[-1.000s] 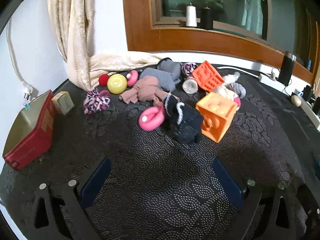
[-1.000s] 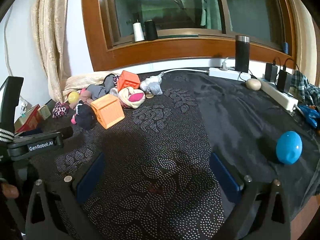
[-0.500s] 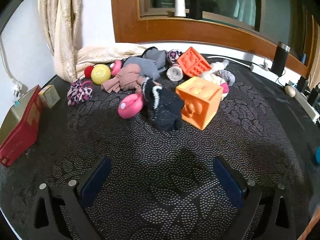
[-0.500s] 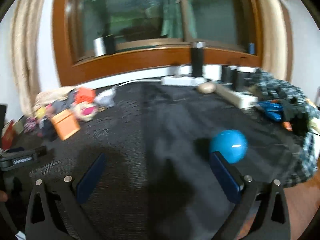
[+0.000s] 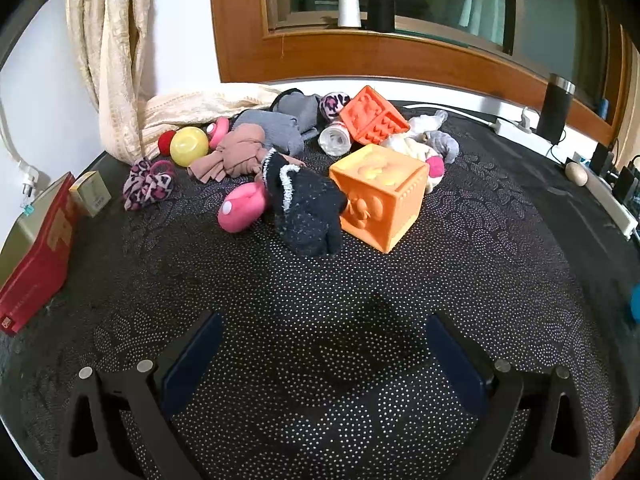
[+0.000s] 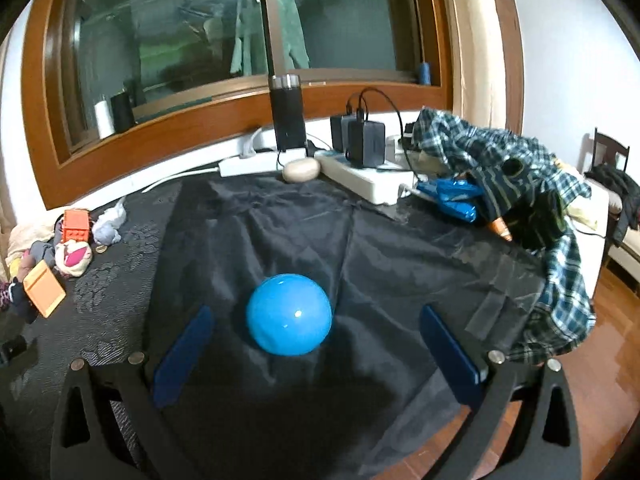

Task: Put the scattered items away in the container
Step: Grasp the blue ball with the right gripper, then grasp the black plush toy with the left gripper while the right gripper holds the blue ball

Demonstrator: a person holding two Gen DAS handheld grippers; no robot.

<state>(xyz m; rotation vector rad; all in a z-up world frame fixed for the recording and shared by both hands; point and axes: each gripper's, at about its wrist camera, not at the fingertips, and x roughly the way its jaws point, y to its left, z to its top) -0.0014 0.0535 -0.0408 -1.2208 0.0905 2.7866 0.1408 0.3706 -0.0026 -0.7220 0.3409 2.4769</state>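
right gripper (image 6: 314, 344) now swung round from the toy pile to face the blue ball (image 6: 289, 314), fingers spread wide, holding nothing, ball framed between the two blue pads (image 6: 182, 350) but not touched. a second ago the same ball sat far off to the right of that view; half a second ago just ahead of the right pad. reads as lining up for a first pick, with the closing not yet begun. left gripper (image 5: 322, 364) likewise wide open and empty, drawn nearer the pile than a second ago, black sock (image 5: 306, 210) and orange cube (image 5: 380, 196) now larger and ahead of the fingers, well short of contact. relative to the orange cube: black sock touching its left face, pink toy (image 5: 242, 206) just beyond the sock, second orange block (image 5: 372, 114) behind, yellow ball (image 5: 189, 146) and leopard-print scrunchie (image 5: 146, 184) farther left, blue ball well apart to the right, only a sliver at that view's edge. no container plainly in view; red tin (image 5: 38, 256) far left of the cube possibly it, cannot tell, part cut by the frame edge. far right of the blue ball, plaid cloth (image 6: 532, 184) covers whatever lies beneath.
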